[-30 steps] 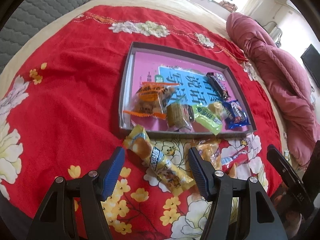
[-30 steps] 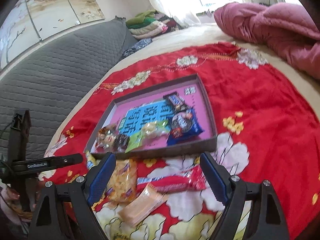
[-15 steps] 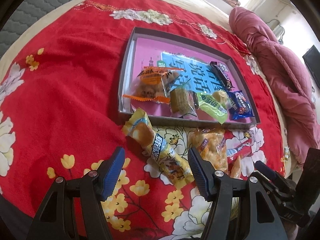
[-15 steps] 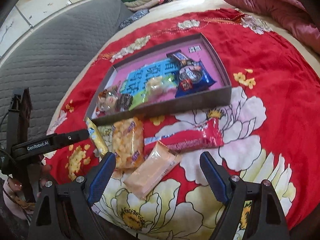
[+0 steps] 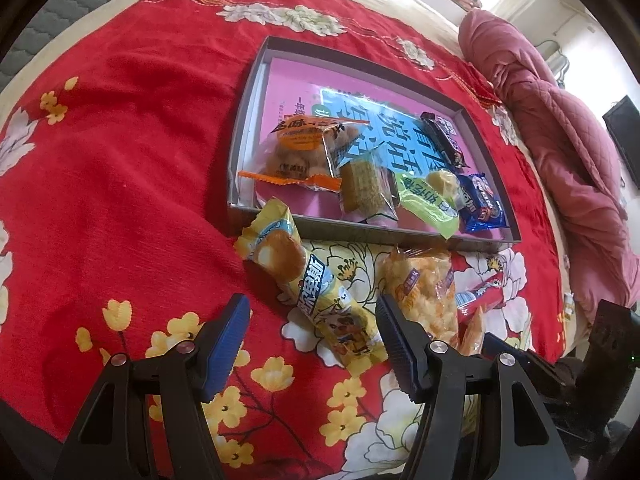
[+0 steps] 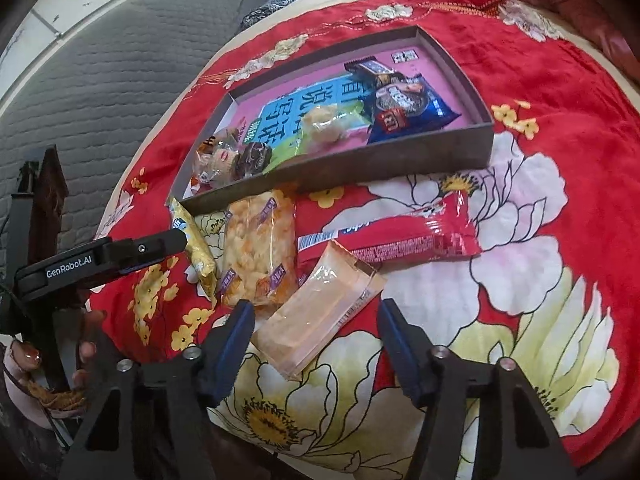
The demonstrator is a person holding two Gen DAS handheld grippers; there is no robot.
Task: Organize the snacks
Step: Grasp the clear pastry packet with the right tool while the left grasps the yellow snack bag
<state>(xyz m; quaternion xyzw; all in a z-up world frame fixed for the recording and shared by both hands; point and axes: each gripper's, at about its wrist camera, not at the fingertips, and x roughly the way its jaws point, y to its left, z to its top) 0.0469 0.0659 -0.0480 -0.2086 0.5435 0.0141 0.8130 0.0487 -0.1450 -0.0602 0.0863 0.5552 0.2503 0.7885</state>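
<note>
On bed, both grippers, left (image 5: pixel 312 322) and right (image 6: pixel 316 322), fingers apart, empty. Risk: slick wafer pack (image 6: pixel 318 314) slides or crushes when pinched.

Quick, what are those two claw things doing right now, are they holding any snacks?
Left gripper: open, holding nothing, above the yellow cake packet.
Right gripper: open, holding nothing, above the pale wafer packet.
</note>
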